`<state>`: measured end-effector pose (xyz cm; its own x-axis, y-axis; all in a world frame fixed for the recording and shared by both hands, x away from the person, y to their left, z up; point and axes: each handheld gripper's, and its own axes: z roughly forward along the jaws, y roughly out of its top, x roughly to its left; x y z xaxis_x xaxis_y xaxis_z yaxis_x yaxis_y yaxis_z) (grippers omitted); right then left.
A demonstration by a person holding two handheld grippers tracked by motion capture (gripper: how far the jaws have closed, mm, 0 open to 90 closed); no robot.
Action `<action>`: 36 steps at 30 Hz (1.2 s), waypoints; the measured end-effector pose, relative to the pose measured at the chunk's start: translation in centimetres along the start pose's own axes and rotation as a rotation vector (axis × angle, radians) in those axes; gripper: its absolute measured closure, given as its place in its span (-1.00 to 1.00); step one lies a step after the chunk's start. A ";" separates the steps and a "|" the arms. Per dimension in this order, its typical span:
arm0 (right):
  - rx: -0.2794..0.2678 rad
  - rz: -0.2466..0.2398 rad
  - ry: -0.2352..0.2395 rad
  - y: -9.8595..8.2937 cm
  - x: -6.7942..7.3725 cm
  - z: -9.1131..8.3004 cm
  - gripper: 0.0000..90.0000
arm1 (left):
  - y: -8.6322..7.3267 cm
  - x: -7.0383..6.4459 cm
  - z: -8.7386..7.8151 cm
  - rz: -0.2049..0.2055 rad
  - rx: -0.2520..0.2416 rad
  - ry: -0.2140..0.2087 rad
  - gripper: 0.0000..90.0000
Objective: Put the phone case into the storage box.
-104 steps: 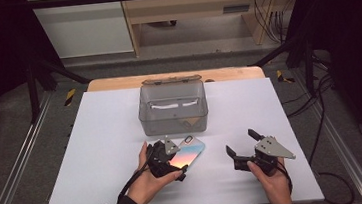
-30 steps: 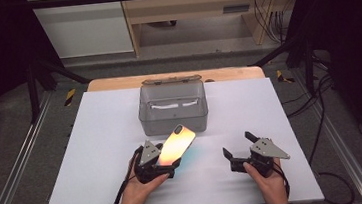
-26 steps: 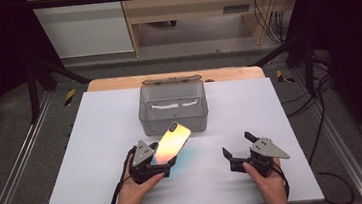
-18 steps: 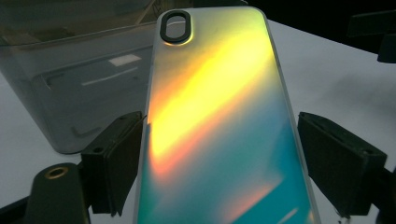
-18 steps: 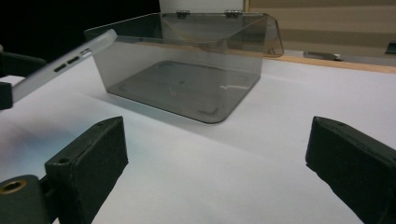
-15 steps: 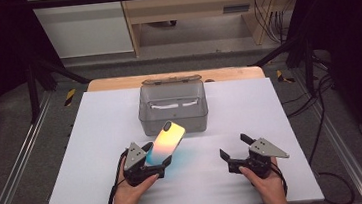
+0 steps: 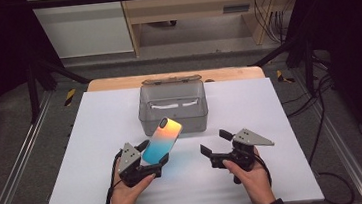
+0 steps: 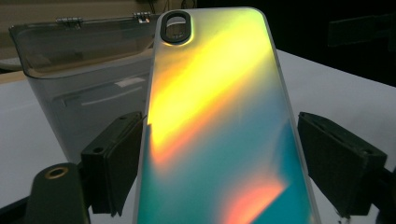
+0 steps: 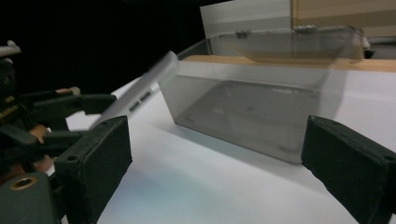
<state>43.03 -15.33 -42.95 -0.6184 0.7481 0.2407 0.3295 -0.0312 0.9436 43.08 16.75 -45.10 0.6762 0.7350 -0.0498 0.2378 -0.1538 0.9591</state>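
An iridescent orange-to-teal phone case (image 7: 161, 140) is tilted up off the white table, its camera-hole end pointing at the box. My left gripper (image 7: 153, 152) is shut on the case's lower sides; in the left gripper view both jaws press the case (image 8: 215, 130) edges. A smoky clear plastic box (image 7: 173, 107) with its hinged lid open stands just beyond the case. My right gripper (image 7: 213, 142) is open and holds nothing, to the right of the case, near the box's front right corner. In the right gripper view the box (image 9: 252, 112) lies ahead and the case (image 9: 140, 100) leans in from the left.
The white table top (image 7: 97, 140) spreads wide on both sides of the box. A wooden strip (image 7: 117, 83) runs along its far edge. Metal rails (image 7: 19, 163) and dark frame posts flank the table, and cables (image 7: 317, 129) trail on the floor at the right.
The left gripper has moved left and tipped the phone case from lying flat to standing steeply, top toward the box. The right gripper has shifted slightly left.
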 end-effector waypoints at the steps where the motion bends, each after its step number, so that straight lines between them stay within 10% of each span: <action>1: 0.001 0.000 0.013 0.7 0.4 0.4 -0.79 | 0.2 0.0 -0.1 0.005 -0.009 0.000 -0.63; 12: 0.028 -0.023 0.038 4.8 2.7 2.9 -0.75 | 1.2 0.5 -1.4 0.019 -0.066 0.029 -0.63; 36: 0.084 -0.024 0.130 7.3 5.7 6.4 -0.51 | 1.9 0.5 -2.1 0.026 -0.111 0.044 -0.63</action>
<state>46.51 -7.04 -36.12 -0.7124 0.6555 0.2506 0.3686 0.0457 0.9285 42.36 18.24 -42.71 0.6495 0.7602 -0.0150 0.1407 -0.1008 0.9849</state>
